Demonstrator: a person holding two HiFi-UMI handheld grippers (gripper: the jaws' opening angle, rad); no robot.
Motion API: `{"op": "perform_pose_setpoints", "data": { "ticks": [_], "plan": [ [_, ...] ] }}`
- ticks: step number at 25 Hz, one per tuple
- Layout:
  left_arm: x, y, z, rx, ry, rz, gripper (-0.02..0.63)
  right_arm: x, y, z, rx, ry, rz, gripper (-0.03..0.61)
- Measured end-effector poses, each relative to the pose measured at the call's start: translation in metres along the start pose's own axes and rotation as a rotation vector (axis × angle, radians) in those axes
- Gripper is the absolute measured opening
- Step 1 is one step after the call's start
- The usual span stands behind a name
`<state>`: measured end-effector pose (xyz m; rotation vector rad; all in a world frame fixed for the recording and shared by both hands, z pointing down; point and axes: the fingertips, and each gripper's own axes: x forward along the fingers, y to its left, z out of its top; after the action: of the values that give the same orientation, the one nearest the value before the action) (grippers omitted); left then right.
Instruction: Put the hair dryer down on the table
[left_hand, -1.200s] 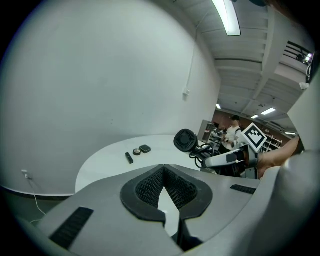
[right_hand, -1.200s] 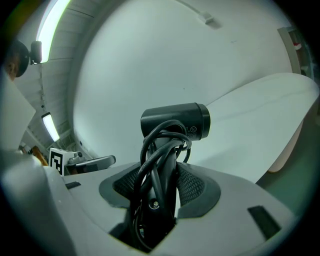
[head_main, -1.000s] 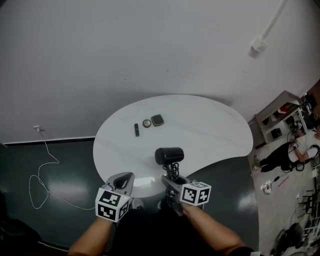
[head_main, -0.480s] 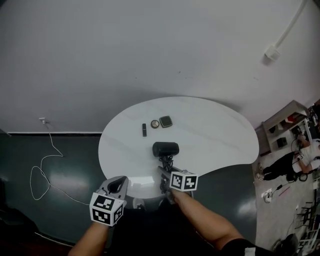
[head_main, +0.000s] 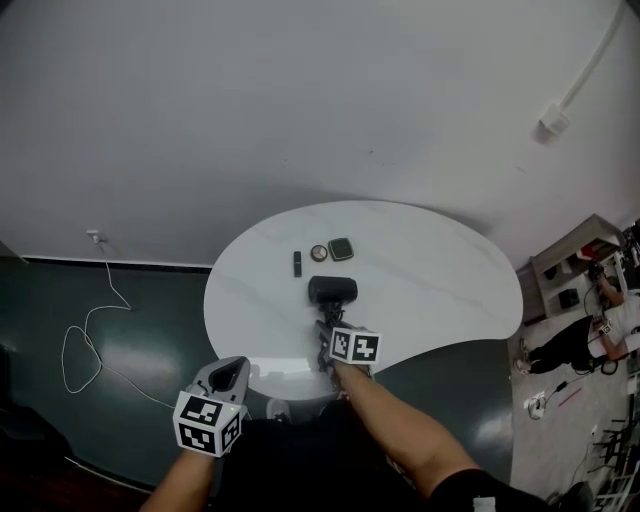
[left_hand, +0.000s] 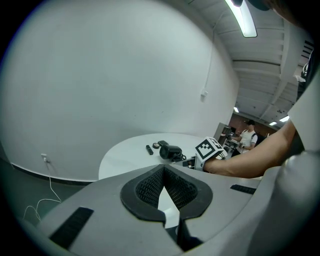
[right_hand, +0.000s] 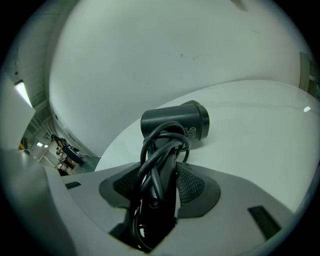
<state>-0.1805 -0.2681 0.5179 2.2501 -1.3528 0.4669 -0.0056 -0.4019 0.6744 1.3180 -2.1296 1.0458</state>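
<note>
You have one table bearing one hair dryer and three small things: one dark stick, one round piece and one squarish dark piece. You hold two grippers, the left gripper and the right gripper. One white cable lies on the floor, and at far right there seems to be one person, though that corner is too small to count surely.

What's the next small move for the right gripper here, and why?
Probably ease the right gripper down. It is clamped on the hair dryer by its handle, and the dryer's head is over the table, seemingly not resting on it yet.
</note>
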Motion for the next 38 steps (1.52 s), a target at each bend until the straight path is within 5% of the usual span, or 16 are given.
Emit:
{"op": "perform_pose_setpoints", "data": {
  "ticks": [13,33,38],
  "plan": [
    [-0.008,0.015,0.002,-0.023,-0.004,0.050,0.011,0.022,-0.001,0.003,-0.032,0.005,-0.045,0.198],
    [0.007,0.009,0.013,-0.005,-0.003,0.004,0.011,0.019,0.002,-0.009,-0.084,0.058,0.009,0.227],
    [0.011,0.009,0.015,0.006,-0.010,-0.007,0.011,-0.002,0.001,-0.008,-0.167,0.046,0.008,0.225]
  ]
}}
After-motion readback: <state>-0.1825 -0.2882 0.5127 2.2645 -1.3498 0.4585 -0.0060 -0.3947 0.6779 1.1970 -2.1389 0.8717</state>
